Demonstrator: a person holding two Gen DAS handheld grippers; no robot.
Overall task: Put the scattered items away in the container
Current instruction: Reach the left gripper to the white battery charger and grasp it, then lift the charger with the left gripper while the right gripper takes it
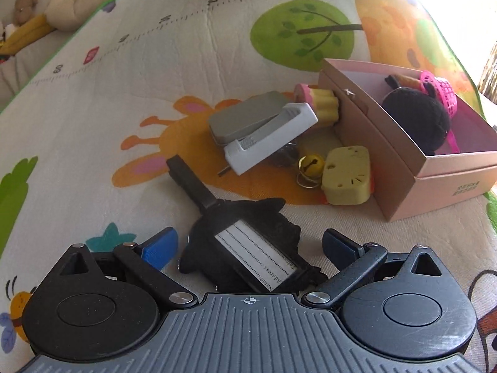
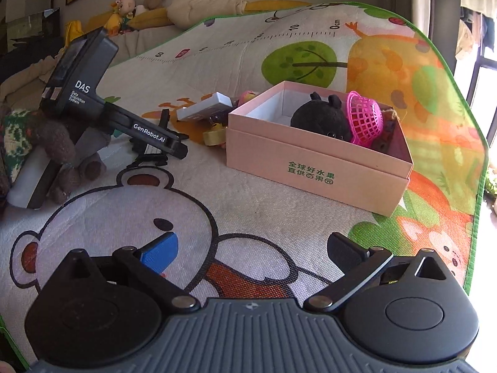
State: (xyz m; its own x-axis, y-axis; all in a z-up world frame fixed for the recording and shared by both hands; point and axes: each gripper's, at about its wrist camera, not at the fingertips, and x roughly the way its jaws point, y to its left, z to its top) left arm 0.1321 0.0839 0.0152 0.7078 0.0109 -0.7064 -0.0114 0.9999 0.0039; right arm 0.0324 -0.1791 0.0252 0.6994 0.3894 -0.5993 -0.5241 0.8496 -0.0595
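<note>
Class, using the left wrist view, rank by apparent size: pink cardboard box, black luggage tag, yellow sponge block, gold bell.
1. Pink cardboard box
2. Black luggage tag, though nearness to the camera enlarges it
3. Yellow sponge block
4. Gold bell

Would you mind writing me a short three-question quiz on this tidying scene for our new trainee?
1. True or false: the left gripper is shut on the black luggage tag.
2. Which is already inside the pink box? A) gold bell B) black plush toy C) grey tin
3. Fill in: the yellow cheese-shaped block lies on the mat, right beside the box's ____.

Key:
1. False; the gripper is open, with the tag lying between its fingers.
2. B
3. Outer wall
</note>
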